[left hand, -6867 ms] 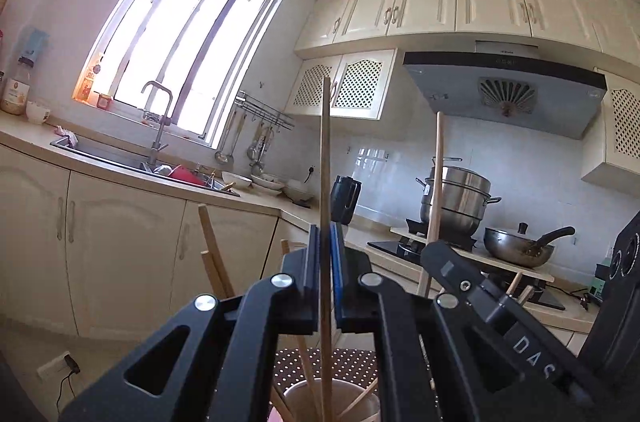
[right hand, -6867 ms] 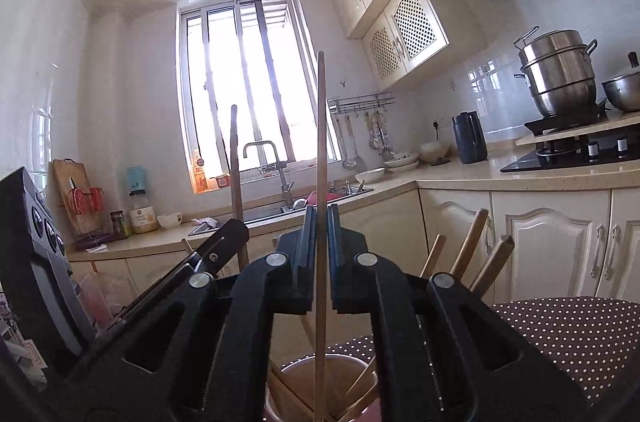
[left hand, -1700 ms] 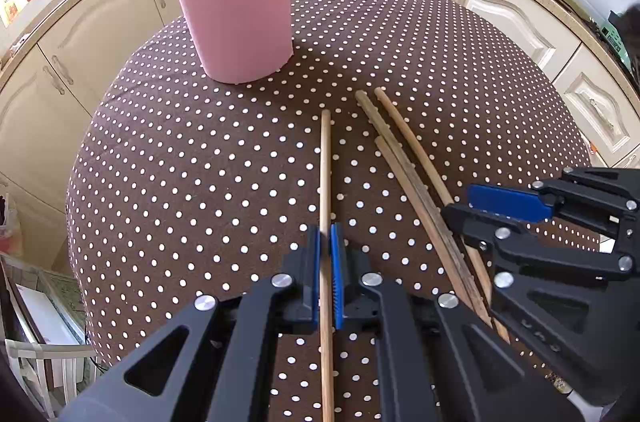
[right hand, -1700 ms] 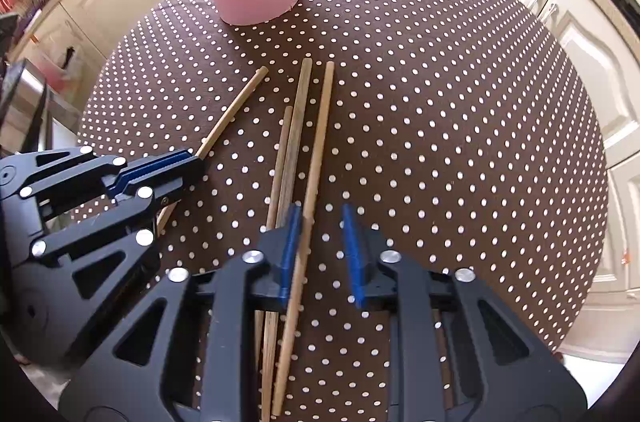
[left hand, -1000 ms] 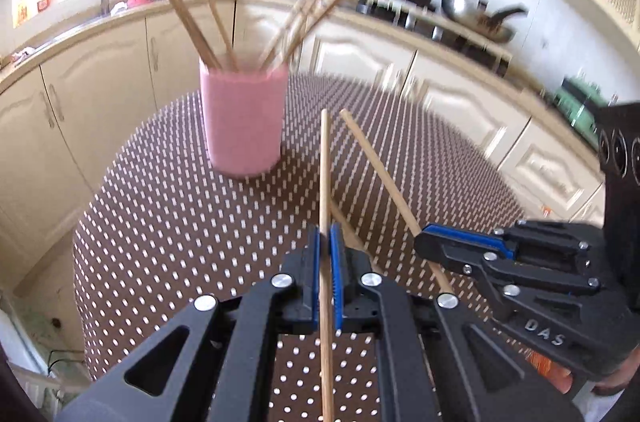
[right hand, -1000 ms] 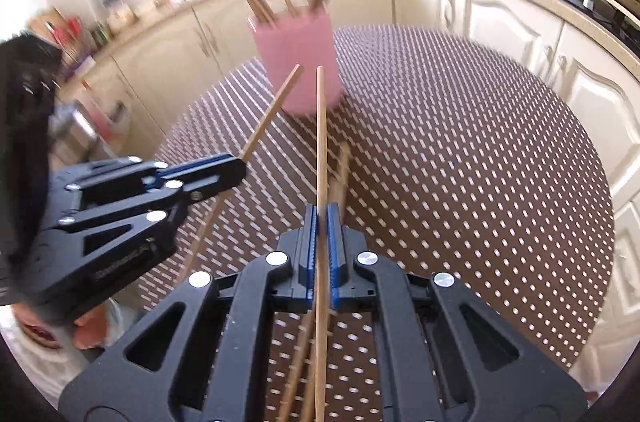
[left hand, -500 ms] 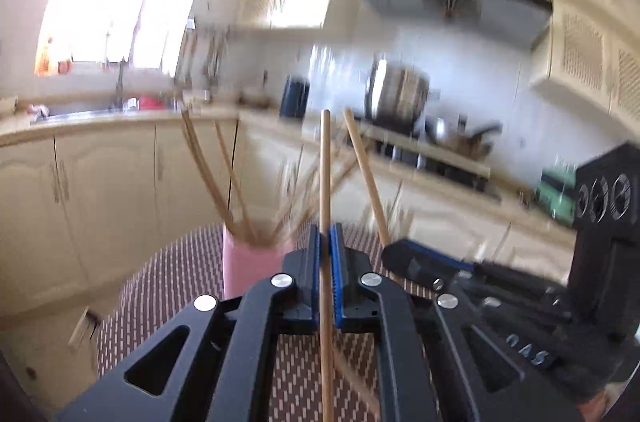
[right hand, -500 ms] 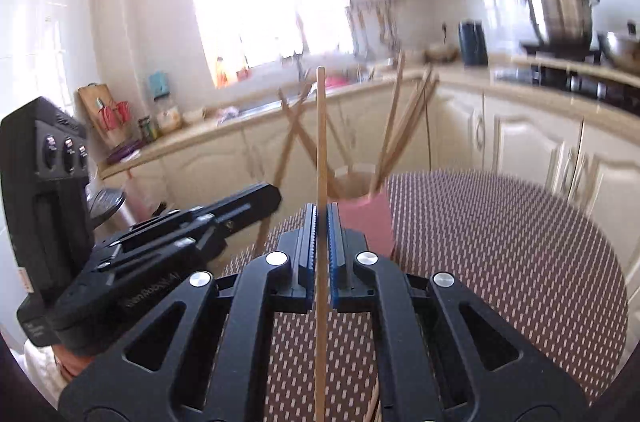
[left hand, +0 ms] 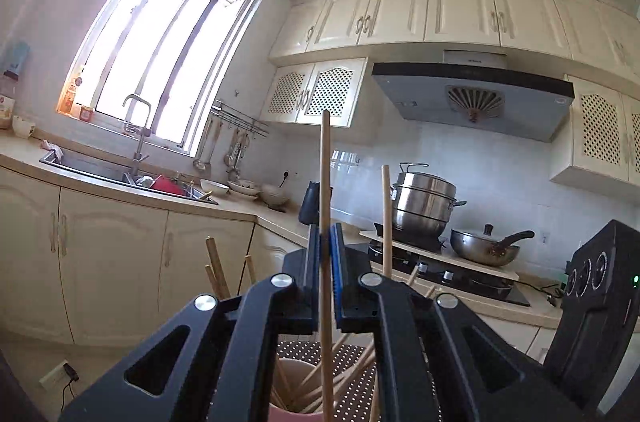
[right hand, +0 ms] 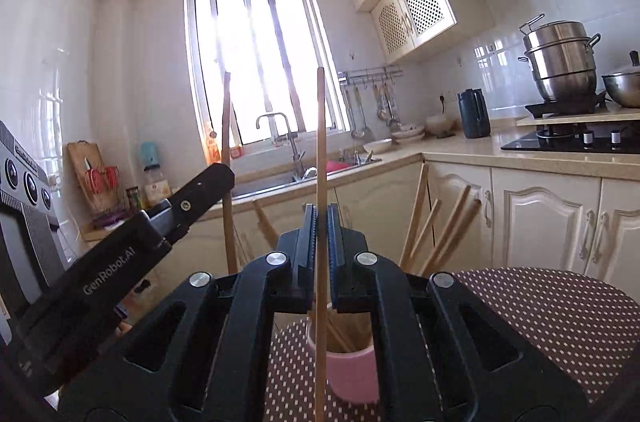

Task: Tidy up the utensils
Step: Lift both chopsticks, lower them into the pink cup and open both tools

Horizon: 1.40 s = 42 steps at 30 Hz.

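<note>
My left gripper [left hand: 326, 242] is shut on a wooden chopstick [left hand: 325, 174] that stands upright, its lower end over the pink cup [left hand: 294, 398]. My right gripper [right hand: 321, 222] is shut on a second upright chopstick [right hand: 320, 142], held above the same pink cup [right hand: 352, 370]. Several chopsticks lean in the cup. In the left wrist view the right gripper's chopstick [left hand: 385, 218] rises just right of mine. In the right wrist view the left gripper [right hand: 208, 182] comes in from the left with its chopstick [right hand: 226, 142].
The cup stands on a round table with a brown dotted cloth [right hand: 560, 310]. Behind are cream cabinets [left hand: 112, 250], a sink with a tap [left hand: 136, 142], a steamer pot [left hand: 424, 198] and a pan [left hand: 484, 246] on the hob.
Both grippers have risen from the table and tilted up to level, each carrying a chopstick now upright over the pink cup. The tabletop has dropped to the frames' bottom edge.
</note>
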{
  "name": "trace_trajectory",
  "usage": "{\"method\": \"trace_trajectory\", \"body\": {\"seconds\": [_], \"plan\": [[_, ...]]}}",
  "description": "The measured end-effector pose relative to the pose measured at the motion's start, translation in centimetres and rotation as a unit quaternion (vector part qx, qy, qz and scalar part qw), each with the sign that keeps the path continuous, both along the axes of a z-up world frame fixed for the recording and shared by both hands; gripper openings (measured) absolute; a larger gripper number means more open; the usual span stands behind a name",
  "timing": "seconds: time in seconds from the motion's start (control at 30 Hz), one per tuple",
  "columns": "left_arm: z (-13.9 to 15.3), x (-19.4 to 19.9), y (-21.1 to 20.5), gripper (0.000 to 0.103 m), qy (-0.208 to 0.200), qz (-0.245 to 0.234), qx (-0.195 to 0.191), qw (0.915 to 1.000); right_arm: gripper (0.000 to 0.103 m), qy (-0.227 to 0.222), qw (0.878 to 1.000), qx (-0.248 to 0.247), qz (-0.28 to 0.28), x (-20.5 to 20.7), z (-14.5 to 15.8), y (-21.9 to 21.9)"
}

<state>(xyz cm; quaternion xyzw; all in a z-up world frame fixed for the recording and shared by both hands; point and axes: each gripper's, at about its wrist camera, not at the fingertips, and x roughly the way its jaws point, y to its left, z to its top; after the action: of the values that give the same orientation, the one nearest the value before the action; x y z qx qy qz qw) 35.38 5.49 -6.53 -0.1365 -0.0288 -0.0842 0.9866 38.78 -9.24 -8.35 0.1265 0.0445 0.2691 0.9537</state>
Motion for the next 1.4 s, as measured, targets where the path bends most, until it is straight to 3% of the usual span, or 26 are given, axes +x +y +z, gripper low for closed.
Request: {"method": "trace_trajectory", "body": {"seconds": [0.2,0.5,0.9,1.13,1.2,1.27,1.4], "plan": [[-0.9,3.1,1.2,0.006,-0.009,0.038,-0.012,0.9992,0.006,-0.023,1.000,0.017,-0.005,2.1,-0.3,0.8],[-1.8,6.0,1.3,0.006,-0.015,0.045,-0.017,0.9987,0.006,-0.045,0.999,0.012,-0.014,3.6,-1.0,1.4],[-4.4,6.5,1.1,0.006,0.030,0.030,-0.001,0.9991,0.006,-0.028,0.999,-0.017,-0.001,2.5,-2.5,1.8],[-4.8,5.6,0.5,0.007,0.059,0.008,0.036,0.9976,0.006,-0.011,0.999,-0.042,-0.001,1.2,-3.2,1.6],[-4.7,5.0,0.5,0.016,0.062,0.010,0.042,0.9971,0.006,-0.005,0.999,-0.049,-0.003,0.8,-3.4,1.5],[-4.6,4.4,0.7,0.031,0.064,0.015,0.044,0.9968,0.006,0.000,0.999,-0.053,-0.005,0.5,-3.5,1.2],[-4.1,3.3,1.3,0.042,0.073,0.021,0.043,0.9962,0.006,0.008,0.998,-0.057,-0.012,-0.2,-3.4,0.9]]}}
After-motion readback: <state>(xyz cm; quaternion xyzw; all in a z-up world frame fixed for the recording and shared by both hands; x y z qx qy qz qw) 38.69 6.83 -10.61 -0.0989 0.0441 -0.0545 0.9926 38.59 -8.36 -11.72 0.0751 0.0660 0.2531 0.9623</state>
